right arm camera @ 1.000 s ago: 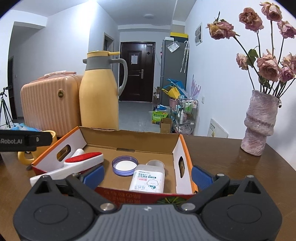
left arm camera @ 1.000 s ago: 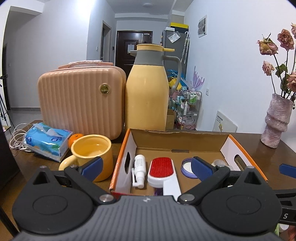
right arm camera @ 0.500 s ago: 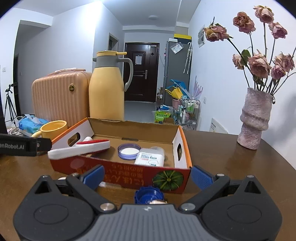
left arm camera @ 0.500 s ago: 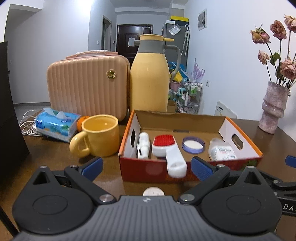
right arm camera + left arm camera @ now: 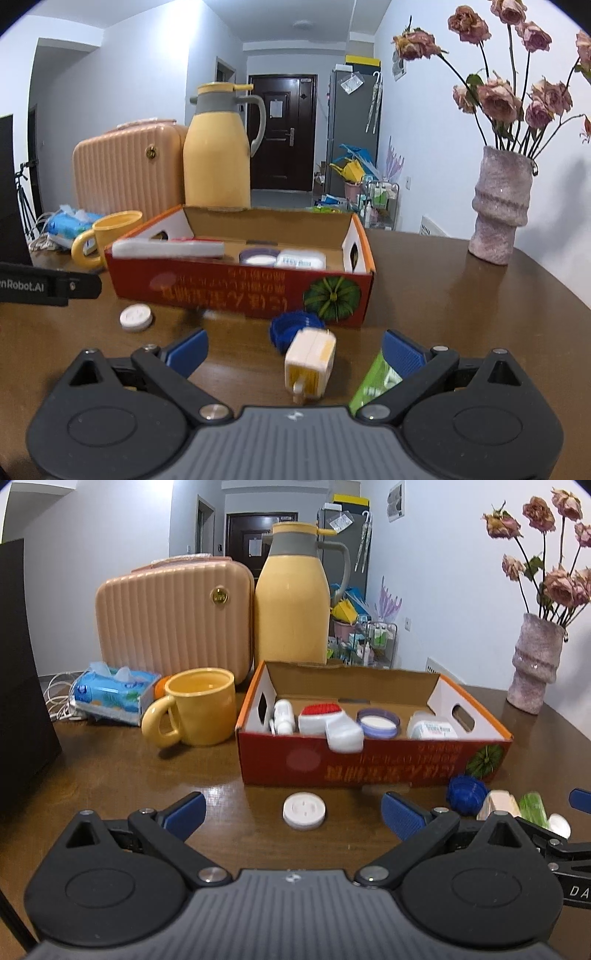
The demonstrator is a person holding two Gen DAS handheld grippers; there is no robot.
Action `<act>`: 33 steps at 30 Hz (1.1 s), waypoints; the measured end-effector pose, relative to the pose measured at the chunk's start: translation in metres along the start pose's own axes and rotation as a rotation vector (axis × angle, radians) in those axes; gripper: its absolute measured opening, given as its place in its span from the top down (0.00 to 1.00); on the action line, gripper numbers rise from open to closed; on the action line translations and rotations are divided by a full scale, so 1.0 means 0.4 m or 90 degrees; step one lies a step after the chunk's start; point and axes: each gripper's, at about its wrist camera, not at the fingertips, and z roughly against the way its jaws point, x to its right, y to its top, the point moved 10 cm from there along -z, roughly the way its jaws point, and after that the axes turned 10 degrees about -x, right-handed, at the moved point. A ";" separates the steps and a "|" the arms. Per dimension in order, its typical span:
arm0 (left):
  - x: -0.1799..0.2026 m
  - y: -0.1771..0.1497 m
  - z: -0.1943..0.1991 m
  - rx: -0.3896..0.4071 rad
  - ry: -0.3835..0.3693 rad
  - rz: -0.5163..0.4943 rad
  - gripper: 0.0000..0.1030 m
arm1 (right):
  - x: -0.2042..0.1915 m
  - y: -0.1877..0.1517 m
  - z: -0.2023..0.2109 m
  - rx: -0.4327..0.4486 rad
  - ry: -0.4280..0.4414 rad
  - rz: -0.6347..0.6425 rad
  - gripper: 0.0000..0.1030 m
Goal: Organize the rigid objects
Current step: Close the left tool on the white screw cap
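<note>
Nearest the left wrist camera, the left gripper (image 5: 293, 809) is held low and level over the brown table (image 5: 110, 775), its blue-padded fingers spread wide with nothing between them but a white round cap (image 5: 304, 810) lying flat on the wood just ahead. The right gripper (image 5: 294, 349) is held low over the table as well, pointing toward the box, its fingers also spread and empty; between them a cream charger plug (image 5: 310, 360) lies on the table, a green packet (image 5: 373, 380) rests against the inner side of the right-hand finger, and a blue ridged lid (image 5: 291, 326) sits just beyond the plug, close to the box front. Past these stands the red cardboard box (image 5: 369, 760), open-topped, holding from left to right a white spray bottle (image 5: 283, 716), a red-and-white lint brush (image 5: 328, 722) whose handle overhangs the front wall, a purple-rimmed round lid (image 5: 378, 722) and a white labelled container (image 5: 432, 729). Just left of the box is a yellow mug (image 5: 195, 705), with a blue tissue pack (image 5: 114, 692) further left. Behind them stand a peach ribbed case (image 5: 173, 616) and a yellow thermos jug (image 5: 293, 594), and at far right a pink vase (image 5: 535, 664) of dried roses.
</note>
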 end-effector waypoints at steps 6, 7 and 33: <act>-0.007 -0.049 -0.008 -0.019 -0.003 -0.005 0.00 | 0.003 -0.048 0.011 -0.006 -0.002 0.000 0.02; -0.006 -0.057 -0.007 -0.020 -0.003 -0.006 0.00 | 0.005 -0.052 0.014 -0.005 -0.002 -0.002 0.02; 0.056 -0.183 -0.069 -0.113 -0.040 -0.080 0.58 | 0.016 -0.094 0.027 0.014 0.000 -0.029 0.03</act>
